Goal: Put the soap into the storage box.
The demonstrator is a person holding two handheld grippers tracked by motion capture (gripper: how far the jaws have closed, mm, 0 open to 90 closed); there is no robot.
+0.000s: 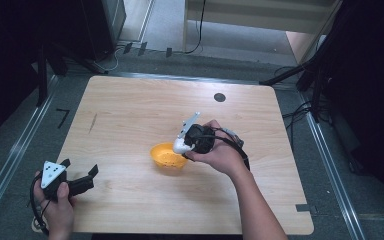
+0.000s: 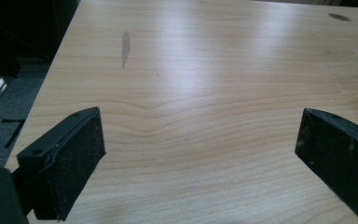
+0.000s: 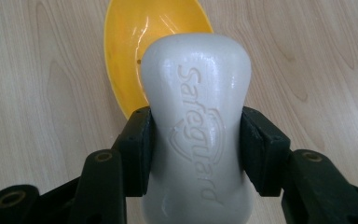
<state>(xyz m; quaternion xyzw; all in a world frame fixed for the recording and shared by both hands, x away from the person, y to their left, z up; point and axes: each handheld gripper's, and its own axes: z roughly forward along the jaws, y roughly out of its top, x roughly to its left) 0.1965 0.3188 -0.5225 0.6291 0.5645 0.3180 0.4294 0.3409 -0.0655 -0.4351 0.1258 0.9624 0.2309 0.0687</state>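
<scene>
Right gripper view: my right claw (image 3: 196, 149) clamps the white soap bar (image 3: 198, 116) above the yellow plastic dish (image 3: 126, 42); slick soap could slip and miss, left claw (image 2: 196, 163) spread idle.

Right gripper (image 1: 182, 145) pointed down, tilted, jaws clamped on both sides of a held item. Left gripper (image 1: 87, 172) lay low near the person, jaws spread wide.
</scene>
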